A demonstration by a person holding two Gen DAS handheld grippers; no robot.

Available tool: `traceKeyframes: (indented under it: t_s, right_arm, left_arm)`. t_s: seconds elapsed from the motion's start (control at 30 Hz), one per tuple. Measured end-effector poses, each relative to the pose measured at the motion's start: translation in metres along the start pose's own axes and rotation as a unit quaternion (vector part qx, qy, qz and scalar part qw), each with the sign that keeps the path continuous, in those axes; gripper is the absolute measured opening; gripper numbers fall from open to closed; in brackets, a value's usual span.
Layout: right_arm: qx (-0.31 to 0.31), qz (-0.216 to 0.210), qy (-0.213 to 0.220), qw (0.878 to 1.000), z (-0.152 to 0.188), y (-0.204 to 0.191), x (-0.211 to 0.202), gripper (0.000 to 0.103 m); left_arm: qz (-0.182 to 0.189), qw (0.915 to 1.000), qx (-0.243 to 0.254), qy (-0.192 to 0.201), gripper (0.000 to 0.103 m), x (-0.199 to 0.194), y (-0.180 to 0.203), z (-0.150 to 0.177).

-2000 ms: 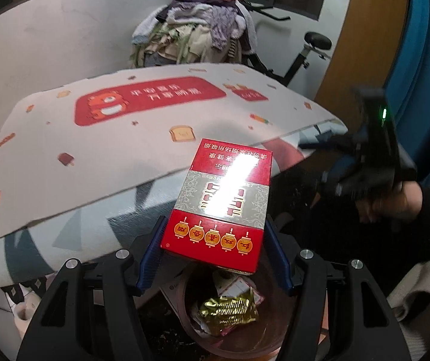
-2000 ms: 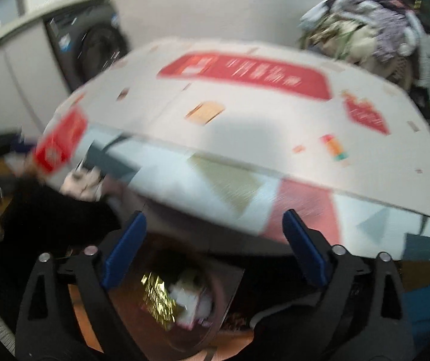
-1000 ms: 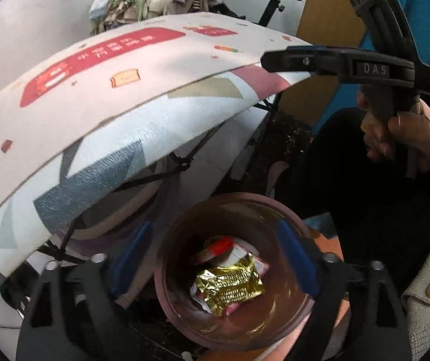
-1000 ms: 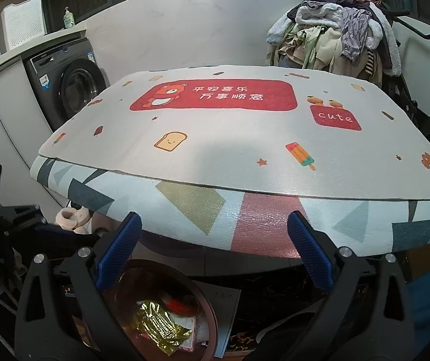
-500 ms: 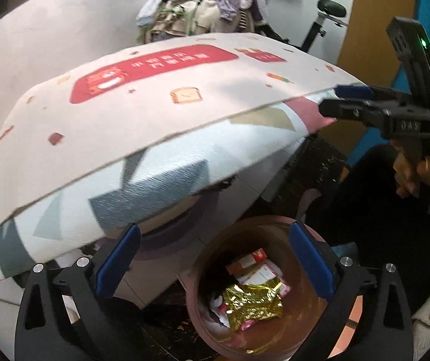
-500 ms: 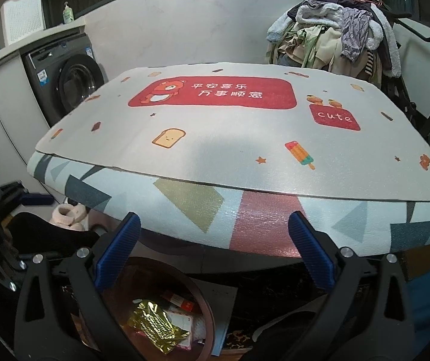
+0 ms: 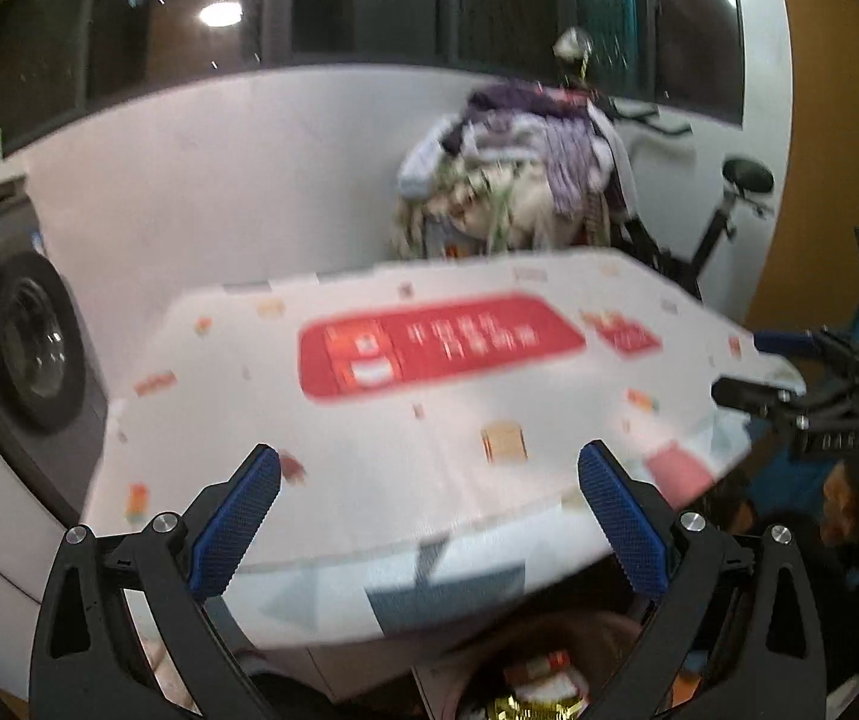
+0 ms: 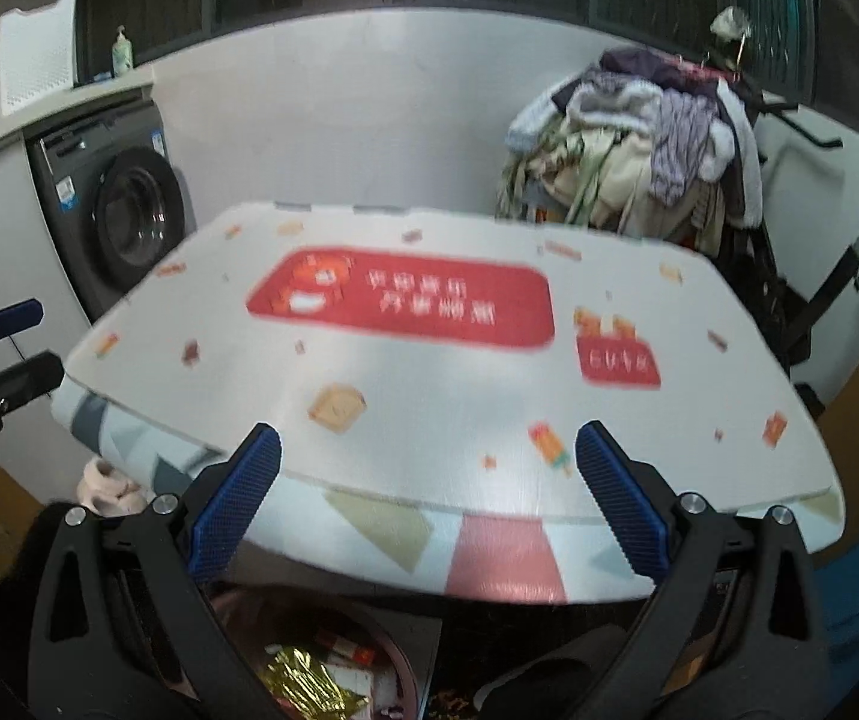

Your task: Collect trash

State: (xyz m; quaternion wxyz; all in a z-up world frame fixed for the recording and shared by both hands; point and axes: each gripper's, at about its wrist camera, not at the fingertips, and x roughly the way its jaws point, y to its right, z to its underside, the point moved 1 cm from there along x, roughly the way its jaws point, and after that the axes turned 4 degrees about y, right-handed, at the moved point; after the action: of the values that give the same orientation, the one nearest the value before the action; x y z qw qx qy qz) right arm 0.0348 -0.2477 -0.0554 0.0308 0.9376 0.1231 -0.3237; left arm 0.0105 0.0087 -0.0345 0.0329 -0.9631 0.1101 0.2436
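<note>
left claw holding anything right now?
No. In the left wrist view the left claw stands open with nothing between its blue pads, only the patterned table mat beyond.

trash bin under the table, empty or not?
Not empty. The trash bin holds a gold foil wrapper and red-and-white packaging.

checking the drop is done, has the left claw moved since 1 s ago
Yes. The left claw has risen and tilted up: a second ago it looked down into the bin; now it sits over the table, the bin at the bottom edge.
</note>
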Motion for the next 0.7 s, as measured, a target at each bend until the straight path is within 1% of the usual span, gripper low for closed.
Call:
traceKeyframes:
  t_s: [0.13, 0.27, 0.4, 0.57, 0.7]
  right_arm:
    - [-0.003, -0.002, 0.024, 1.000, -0.028, -0.007, -0.019, 0.097]
    - [-0.002, -0.006, 0.045, 0.999, -0.046, -0.013, -0.035, 0.097]
    - [-0.003, -0.006, 0.057, 0.998, -0.058, -0.017, -0.047, 0.097]
    - [-0.004, -0.006, 0.061, 0.998, -0.061, -0.021, -0.053, 0.097]
    - [-0.001, -0.006, 0.062, 0.998, -0.062, -0.020, -0.055, 0.097]
  left_arm:
    - [-0.026, 0.9993, 0.004, 0.026, 0.097, -0.017, -0.001, -0.030]
    - [-0.045, 0.9977, 0.003, 0.051, 0.097, -0.034, 0.000, -0.053]
    - [-0.055, 0.9973, 0.002, 0.050, 0.097, -0.041, 0.001, -0.064]
    - [-0.048, 0.9973, -0.011, 0.053, 0.097, -0.047, -0.002, -0.066]
    - [-0.049, 0.9976, -0.014, 0.046, 0.097, -0.046, -0.003, -0.067]
